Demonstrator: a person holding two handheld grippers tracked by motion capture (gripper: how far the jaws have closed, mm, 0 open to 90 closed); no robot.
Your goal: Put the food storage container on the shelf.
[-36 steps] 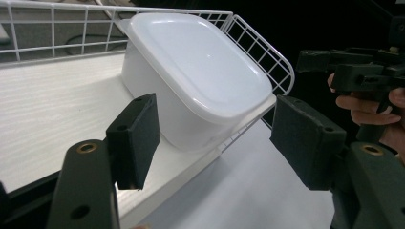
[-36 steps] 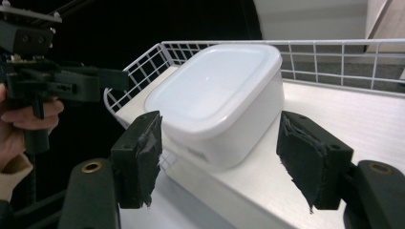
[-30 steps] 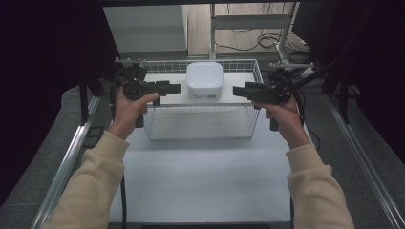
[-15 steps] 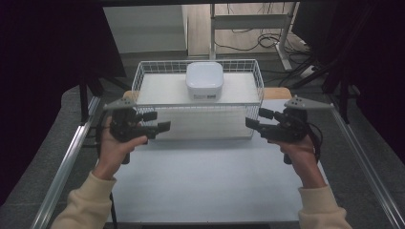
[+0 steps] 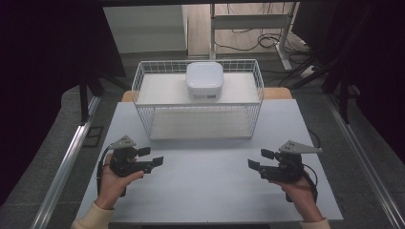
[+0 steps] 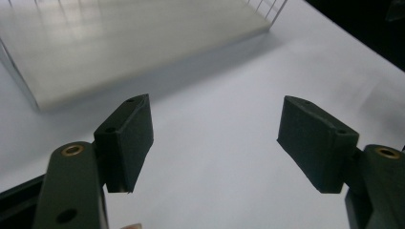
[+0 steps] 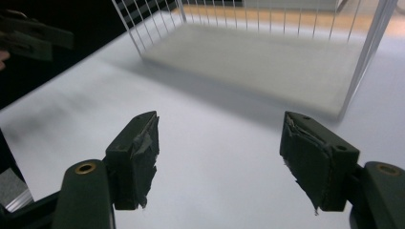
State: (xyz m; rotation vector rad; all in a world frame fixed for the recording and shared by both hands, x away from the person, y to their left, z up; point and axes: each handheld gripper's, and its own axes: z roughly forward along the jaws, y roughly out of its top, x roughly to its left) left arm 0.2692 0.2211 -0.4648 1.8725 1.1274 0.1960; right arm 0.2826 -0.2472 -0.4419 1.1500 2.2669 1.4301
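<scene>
1. Both tools sit low on the near side of the wire basket (image 5: 198, 98), one off each front corner. The left hand-held gripper (image 5: 154, 159) has its jaws spread wide with nothing between them, and the right hand-held gripper (image 5: 257, 161) is the same: released, carrying nothing.
2. The thing to care about looks like the white box (image 5: 204, 80), a rounded square container sitting on the basket's rear rim, about mid-width.
3. If the job is handling that box, the person would do best to come in from both sides of the basket at once, jaws level with the box's flanks, and close evenly so it doesn't tip off the rim.
4. Going straight over the basket's front wall risks catching a jaw on the wire, so lifting higher than the rim first seems smart.
5. The right hand-held gripper's pads (image 7: 315, 157) look frayed, so grip on smooth plastic may be a bit slippy.
6. Around the basket: plain white tabletop (image 5: 205, 191) in front of it, metal rails (image 5: 67, 162) off both sides, and cables (image 5: 248, 45) on the floor behind it. Nothing lies between the jaws and the basket.
</scene>
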